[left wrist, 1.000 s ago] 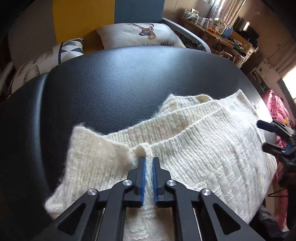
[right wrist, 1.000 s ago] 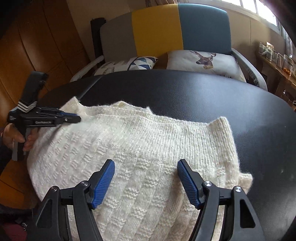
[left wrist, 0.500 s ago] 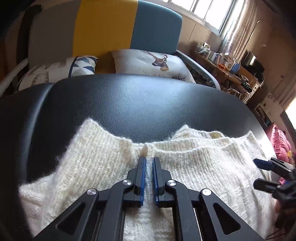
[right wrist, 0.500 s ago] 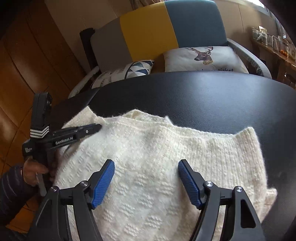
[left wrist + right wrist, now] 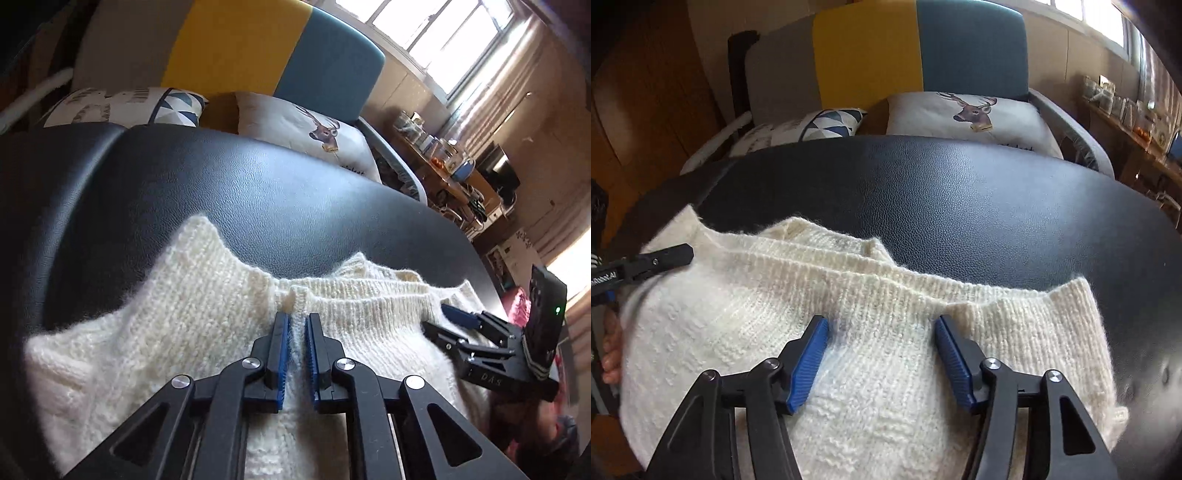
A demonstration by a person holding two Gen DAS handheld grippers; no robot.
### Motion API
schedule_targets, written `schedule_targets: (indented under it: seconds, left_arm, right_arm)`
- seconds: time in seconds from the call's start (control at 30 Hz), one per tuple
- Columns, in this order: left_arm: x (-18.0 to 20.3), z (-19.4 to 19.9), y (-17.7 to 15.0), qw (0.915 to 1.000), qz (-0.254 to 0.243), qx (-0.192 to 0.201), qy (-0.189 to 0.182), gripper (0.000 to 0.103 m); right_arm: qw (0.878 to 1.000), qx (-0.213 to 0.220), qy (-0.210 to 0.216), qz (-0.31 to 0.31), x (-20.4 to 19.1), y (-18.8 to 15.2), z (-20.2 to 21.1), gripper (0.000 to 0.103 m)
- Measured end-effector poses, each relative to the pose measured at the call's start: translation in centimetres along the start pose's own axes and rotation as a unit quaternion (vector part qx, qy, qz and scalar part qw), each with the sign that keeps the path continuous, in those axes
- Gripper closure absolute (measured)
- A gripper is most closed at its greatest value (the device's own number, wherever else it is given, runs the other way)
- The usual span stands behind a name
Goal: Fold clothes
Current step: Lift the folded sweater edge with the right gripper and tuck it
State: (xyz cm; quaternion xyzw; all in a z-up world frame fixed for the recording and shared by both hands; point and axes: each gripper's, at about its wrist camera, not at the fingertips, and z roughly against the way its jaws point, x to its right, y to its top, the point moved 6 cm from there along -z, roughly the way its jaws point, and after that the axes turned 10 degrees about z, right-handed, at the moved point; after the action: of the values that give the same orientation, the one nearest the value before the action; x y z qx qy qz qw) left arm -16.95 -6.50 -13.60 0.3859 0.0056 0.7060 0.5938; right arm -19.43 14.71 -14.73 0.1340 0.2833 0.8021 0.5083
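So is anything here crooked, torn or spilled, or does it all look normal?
Nothing torn or spilled. The only untidy part is the cream knitted sweater on the black leather-look table: its far edge lies in uneven, offset layers, and a small pucker of knit stands up just ahead of the left gripper.

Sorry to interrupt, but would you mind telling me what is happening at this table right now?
A person holding a gripper in each hand is folding a cream knitted sweater on a black padded table. The left gripper has a small ridge of knit between its pads, and its jaws are opening. The right gripper hangs over the folded edge with its jaws closing, wide apart, with knit between them but nothing pinched yet.
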Motion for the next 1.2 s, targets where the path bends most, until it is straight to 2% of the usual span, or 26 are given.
schedule_targets:
  seconds: [0.07,0.13,0.2,0.27,0.37,0.47,0.6,0.67,0.77,0.83,0.9,1.0,1.07,1.1,1.13,1.2]
  left_arm:
    - [0.0,2.0,0.0,0.9998,0.009,0.016,-0.007,0.076]
    - [0.0,4.3,-0.4,0.9993,0.004,0.035,-0.013,0.058]
    - [0.1,6.3,-1.1,0.9987,-0.001,0.045,-0.025,0.056]
    - [1.0,7.5,-2.2,0.9982,-0.007,0.039,-0.045,0.055]
    - [4.7,7.7,-4.8,0.9944,-0.048,0.004,-0.094,0.055]
    - [10.9,6.1,-8.2,0.9825,-0.111,-0.048,-0.142,0.055]
    - [19.1,3.2,-12.4,0.9584,-0.198,-0.104,-0.178,0.055]
    - [22.2,1.5,-13.9,0.9467,-0.233,-0.127,-0.183,0.055]
    - [25.2,-1.0,-15.1,0.9383,-0.256,-0.151,-0.176,0.055]
    - [26.2,-2.3,-15.1,0.9363,-0.262,-0.160,-0.170,0.055]
    - [26.4,-3.4,-14.7,0.9373,-0.259,-0.168,-0.162,0.055]
    - [26.3,-4.8,-14.2,0.9393,-0.252,-0.178,-0.150,0.055]
    - [26.2,-6.0,-14.4,0.9379,-0.254,-0.192,-0.138,0.055]
    - [26.0,-6.5,-14.6,0.9369,-0.255,-0.199,-0.134,0.055]
    - [25.8,-6.9,-14.9,0.9364,-0.253,-0.204,-0.133,0.055]
    - [25.6,-7.5,-15.4,0.9365,-0.247,-0.209,-0.135,0.055]
  right_arm:
    - [0.998,0.033,0.055,-0.027,0.8,-0.7,3.1,0.041]
    - [0.991,0.046,0.109,-0.064,2.5,-3.0,6.3,0.041]
    - [0.980,0.057,0.162,-0.101,4.2,-5.3,9.5,0.040]
    - [0.964,0.069,0.215,-0.138,6.0,-7.6,12.8,0.036]
    - [0.949,0.052,0.251,-0.182,8.3,-12.7,14.8,0.030]
    - [0.931,0.041,0.286,-0.223,9.5,-16.5,14.9,0.030]
    - [0.901,0.057,0.348,-0.253,9.9,-18.3,14.2,0.030]
    - [0.891,0.059,0.377,-0.248,9.5,-18.4,13.7,0.030]
    - [0.881,0.059,0.413,-0.221,8.5,-17.5,13.6,0.030]
    - [0.878,0.053,0.432,-0.200,8.0,-16.7,13.5,0.030]
    - [0.878,0.020,0.447,-0.172,7.1,-16.2,12.9,0.028]
    - [0.865,-0.041,0.492,-0.088,4.0,-15.8,12.8,0.028]
    - [0.868,-0.108,0.484,-0.018,2.0,-16.7,12.5,0.028]
    - [0.864,-0.139,0.484,-0.002,1.5,-17.4,12.1,0.028]
    - [0.862,-0.147,0.485,0.010,1.4,-17.8,12.0,0.032]
    - [0.861,-0.156,0.484,0.007,2.0,-17.9,12.0,0.033]
